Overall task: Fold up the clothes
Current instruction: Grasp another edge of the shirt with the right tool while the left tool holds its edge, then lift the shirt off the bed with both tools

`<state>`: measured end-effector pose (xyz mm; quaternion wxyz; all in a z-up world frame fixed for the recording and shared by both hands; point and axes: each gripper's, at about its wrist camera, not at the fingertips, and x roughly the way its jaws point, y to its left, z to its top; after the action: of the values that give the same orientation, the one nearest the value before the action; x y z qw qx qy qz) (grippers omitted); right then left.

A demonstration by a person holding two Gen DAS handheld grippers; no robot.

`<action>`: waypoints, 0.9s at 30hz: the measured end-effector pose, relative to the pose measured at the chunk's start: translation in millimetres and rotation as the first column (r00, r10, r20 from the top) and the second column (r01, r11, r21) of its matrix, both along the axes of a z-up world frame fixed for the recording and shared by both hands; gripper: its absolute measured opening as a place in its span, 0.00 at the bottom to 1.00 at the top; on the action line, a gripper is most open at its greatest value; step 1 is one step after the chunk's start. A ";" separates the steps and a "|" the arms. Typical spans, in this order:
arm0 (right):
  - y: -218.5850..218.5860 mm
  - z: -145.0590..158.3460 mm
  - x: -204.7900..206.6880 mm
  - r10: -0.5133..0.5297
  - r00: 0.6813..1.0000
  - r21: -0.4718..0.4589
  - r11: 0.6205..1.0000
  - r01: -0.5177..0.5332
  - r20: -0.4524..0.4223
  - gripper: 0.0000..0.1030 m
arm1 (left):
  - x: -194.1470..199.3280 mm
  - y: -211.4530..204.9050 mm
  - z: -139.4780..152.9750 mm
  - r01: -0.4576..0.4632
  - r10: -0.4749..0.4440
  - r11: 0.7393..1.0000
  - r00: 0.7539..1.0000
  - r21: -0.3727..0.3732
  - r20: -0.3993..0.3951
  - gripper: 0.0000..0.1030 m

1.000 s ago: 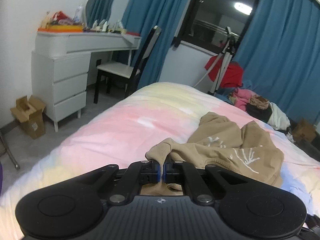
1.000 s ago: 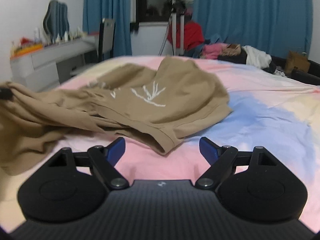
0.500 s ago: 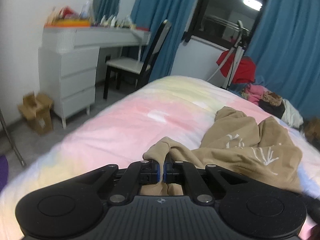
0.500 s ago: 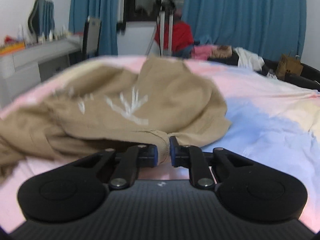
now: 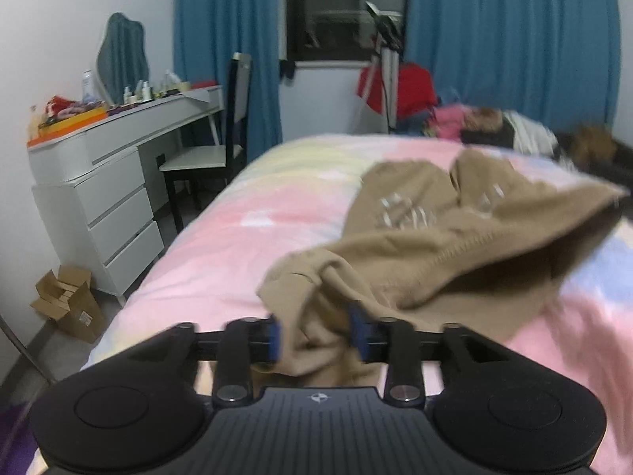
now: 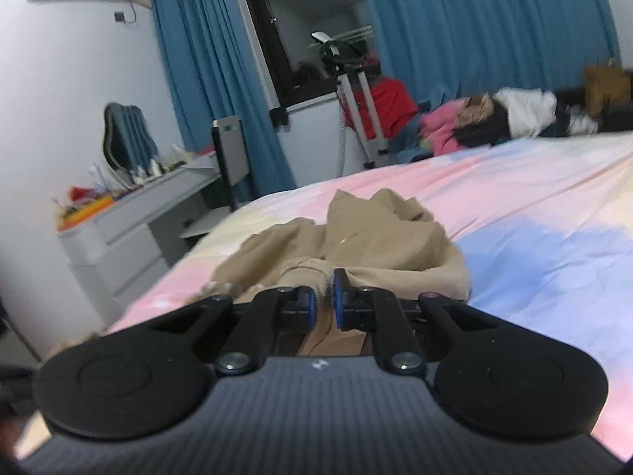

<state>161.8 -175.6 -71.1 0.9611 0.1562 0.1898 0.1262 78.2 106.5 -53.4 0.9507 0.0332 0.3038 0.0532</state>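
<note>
Tan cloth makes up the sweatshirt (image 5: 455, 237), and it looks soft, floppy and light, so I think it will sag and bunch when it is lifted. It lies in a crumpled heap on the bed (image 5: 237, 245), nearer the close edge than the far one, on the pink and blue cover. The left gripper (image 5: 315, 336) has just been opening; its blue pads stand apart with a loose bit of cloth between them, let go and not pinched. The right gripper (image 6: 324, 303) has just been closing, and now it is clamped on a thick ribbed band of the sweatshirt (image 6: 356, 249). That band and the other hems seem the best places to hold, because they are firmer. The white print is blurry. I cannot tell which part is a sleeve, or where the neck is. The cloth under both grippers is hidden.
</note>
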 end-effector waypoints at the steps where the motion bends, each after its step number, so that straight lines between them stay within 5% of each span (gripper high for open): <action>1: -4.0 0.1 1.2 0.005 1.000 0.024 1.000 -0.005 -0.007 0.11 | -1.4 -6.6 -2.7 0.014 -0.014 1.000 1.000 0.026 -0.005 0.56; 6: -24.0 4.0 3.5 0.018 1.000 0.133 0.991 -0.016 -0.014 0.11 | -14.2 -44.7 -8.4 0.087 -0.096 0.983 0.994 0.163 0.048 0.79; 9: -34.2 5.9 3.9 0.022 1.000 0.184 0.983 -0.019 -0.013 0.11 | -15.5 -70.5 -12.7 0.142 -0.162 0.971 0.983 0.192 0.092 0.79; 18: -39.2 3.9 7.3 0.041 0.999 0.211 0.977 -0.035 -0.028 0.11 | -23.2 -108.3 5.3 0.092 -0.102 0.994 0.976 0.059 0.192 0.81; 24: -43.5 4.2 12.7 0.052 0.998 0.246 0.968 -0.044 -0.026 0.11 | -33.2 -105.6 21.9 -0.002 -0.015 0.998 0.955 0.058 0.295 0.86; 27: -44.7 5.1 12.2 0.054 0.998 0.251 0.967 -0.047 -0.021 0.11 | -17.4 -113.0 19.0 0.033 -0.056 0.996 0.954 0.081 0.296 0.89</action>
<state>174.0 -220.3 -66.0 0.9274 0.2732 0.1896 0.1714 60.8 -6.5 -34.4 0.9846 0.0676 0.1540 0.0475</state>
